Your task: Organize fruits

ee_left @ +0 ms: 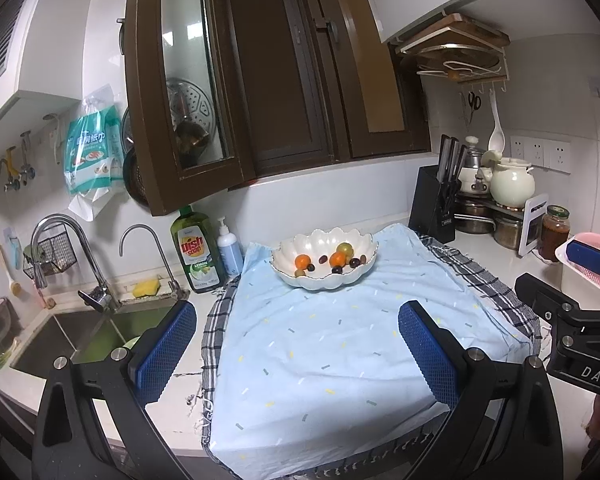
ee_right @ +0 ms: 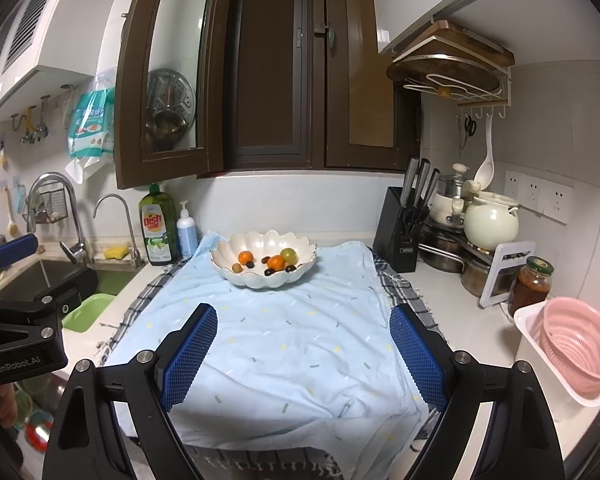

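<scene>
Starting at the left, the left gripper (ee_left: 296,344) hangs over the near edge of the counter (ee_right: 460,304), jaws spread wide with nothing between the blue pads. It sits above the near half of the pale blue cloth with small dashes (ee_left: 320,340), which lies over a checked dark-and-white cloth (ee_left: 216,320).

Straight ahead of both grippers, toward the back edge of the counter, stands the white scalloped ceramic bowl (ee_left: 360,276). In it lie two orange round fruits (ee_left: 338,259), a greenish round fruit (ee_left: 345,248), a small yellowish one and several dark grape-like pieces. No fruit shows on the cloth outside the bowl.

The right gripper (ee_right: 304,352) is also wide and empty, over the near edge, just right of the left one. The bowl lies dead ahead of it, slightly left of its centre line, and about as far from it as from the left gripper, so neither has a clear advantage.

At the right edge sits a pink ribbed plastic colander (ee_right: 576,352) in a white tub; the right gripper is nearer to it.

The fruit gathered in the bowl would fit either a finished sorting or fruit waiting to be moved elsewhere.
</scene>
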Demonstrator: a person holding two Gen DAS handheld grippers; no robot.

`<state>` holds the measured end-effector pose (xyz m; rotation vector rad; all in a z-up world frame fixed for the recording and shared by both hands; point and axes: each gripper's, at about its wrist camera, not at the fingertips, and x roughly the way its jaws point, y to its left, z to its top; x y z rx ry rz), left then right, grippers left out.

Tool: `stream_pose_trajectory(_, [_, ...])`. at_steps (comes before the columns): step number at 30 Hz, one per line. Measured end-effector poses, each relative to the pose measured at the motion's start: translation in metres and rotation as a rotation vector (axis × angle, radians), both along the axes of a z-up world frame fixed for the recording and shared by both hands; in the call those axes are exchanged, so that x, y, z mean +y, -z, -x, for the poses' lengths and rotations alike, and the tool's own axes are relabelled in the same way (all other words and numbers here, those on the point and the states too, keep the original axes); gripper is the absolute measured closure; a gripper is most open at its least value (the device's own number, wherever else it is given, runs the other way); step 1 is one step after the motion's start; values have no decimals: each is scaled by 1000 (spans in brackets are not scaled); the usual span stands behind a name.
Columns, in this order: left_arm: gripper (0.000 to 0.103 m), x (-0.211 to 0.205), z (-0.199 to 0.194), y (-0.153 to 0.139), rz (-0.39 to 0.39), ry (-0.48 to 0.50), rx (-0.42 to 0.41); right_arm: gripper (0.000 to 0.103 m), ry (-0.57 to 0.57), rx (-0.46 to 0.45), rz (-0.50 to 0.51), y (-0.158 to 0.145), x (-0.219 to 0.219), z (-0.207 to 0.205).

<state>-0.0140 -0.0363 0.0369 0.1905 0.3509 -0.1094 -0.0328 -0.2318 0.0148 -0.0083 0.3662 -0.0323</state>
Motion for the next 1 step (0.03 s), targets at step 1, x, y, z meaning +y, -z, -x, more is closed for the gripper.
stream_pose_trajectory(1, [0,0,0,0,0,0,0,14,0,1,-1,0,0,0])
